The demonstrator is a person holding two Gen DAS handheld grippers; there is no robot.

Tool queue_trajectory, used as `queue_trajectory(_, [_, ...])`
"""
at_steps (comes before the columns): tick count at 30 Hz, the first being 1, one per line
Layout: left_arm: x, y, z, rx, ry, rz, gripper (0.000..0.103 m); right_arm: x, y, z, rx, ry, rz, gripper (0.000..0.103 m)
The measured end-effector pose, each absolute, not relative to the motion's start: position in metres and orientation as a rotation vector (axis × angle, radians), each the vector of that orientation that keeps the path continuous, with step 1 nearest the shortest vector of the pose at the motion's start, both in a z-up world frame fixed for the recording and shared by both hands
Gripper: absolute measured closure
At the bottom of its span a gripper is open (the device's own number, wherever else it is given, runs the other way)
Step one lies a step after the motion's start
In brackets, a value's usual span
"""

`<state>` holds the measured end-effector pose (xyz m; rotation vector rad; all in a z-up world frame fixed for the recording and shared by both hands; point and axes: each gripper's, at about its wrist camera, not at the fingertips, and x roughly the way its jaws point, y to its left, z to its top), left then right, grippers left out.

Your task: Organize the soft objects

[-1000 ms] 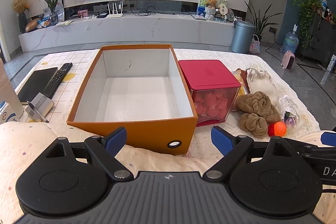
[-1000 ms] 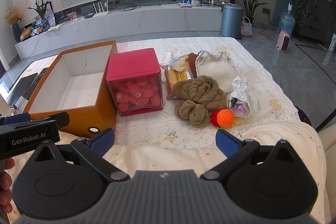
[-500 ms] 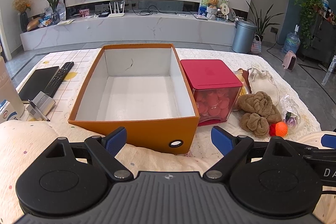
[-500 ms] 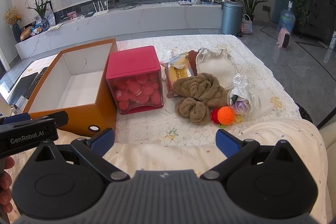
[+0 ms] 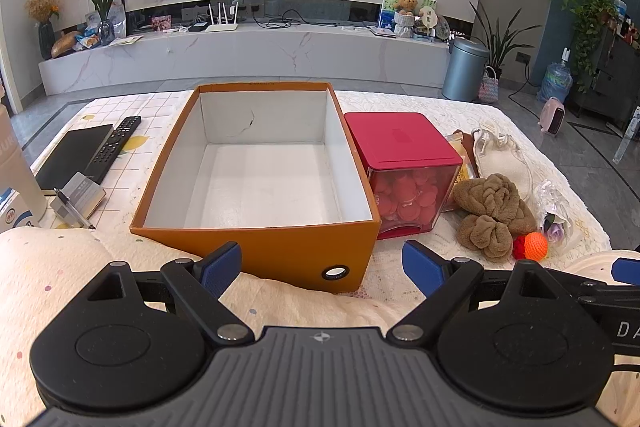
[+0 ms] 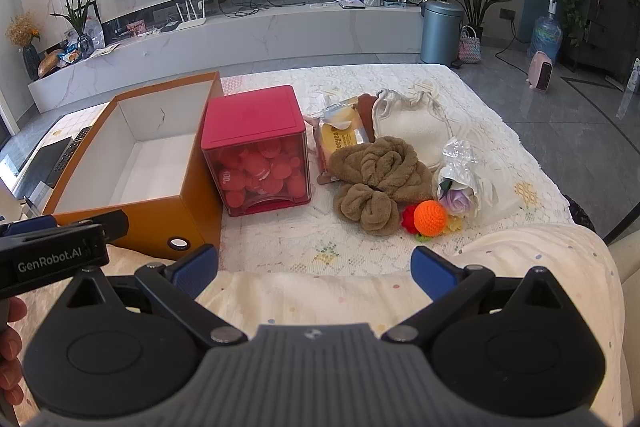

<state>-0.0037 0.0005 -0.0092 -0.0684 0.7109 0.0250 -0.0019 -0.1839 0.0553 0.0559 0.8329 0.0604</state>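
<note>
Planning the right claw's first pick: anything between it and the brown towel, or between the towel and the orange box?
Right claw to brown towel: nothing visible. Towel to orange box: the red-lidded container stands between.

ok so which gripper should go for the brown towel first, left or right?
Right, probably. The right gripper is open and faces the brown towel almost head-on. The left gripper, also open, sits before the orange box, with the towel off to its side.
</note>
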Motion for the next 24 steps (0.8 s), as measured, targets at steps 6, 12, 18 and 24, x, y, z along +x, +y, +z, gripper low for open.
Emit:
queue_trajectory(6, [-0.003, -0.003, -0.011, -0.059, 0.720, -0.019, 0.000, -0.002, -0.191, 0.053, 0.093, 0.833, 0.058, 0.003])
queue_trajectory(12, [0.014, -0.022, -0.005, -0.026, 0.759, -0.140, 0.012, 0.013, -0.223, 0.047, 0.176, 0.861, 0.075, 0.007])
queue_trajectory(18, [0.051, -0.062, -0.002, 0.014, 0.817, -0.299, 0.026, 0.049, -0.255, 0.033, 0.063, 0.929, 0.021, 0.024])
queue_trajectory(24, [0.093, -0.115, -0.021, 0.060, 0.882, -0.454, 0.050, 0.089, -0.294, 0.014, 0.030, 0.976, 0.000, 0.042])
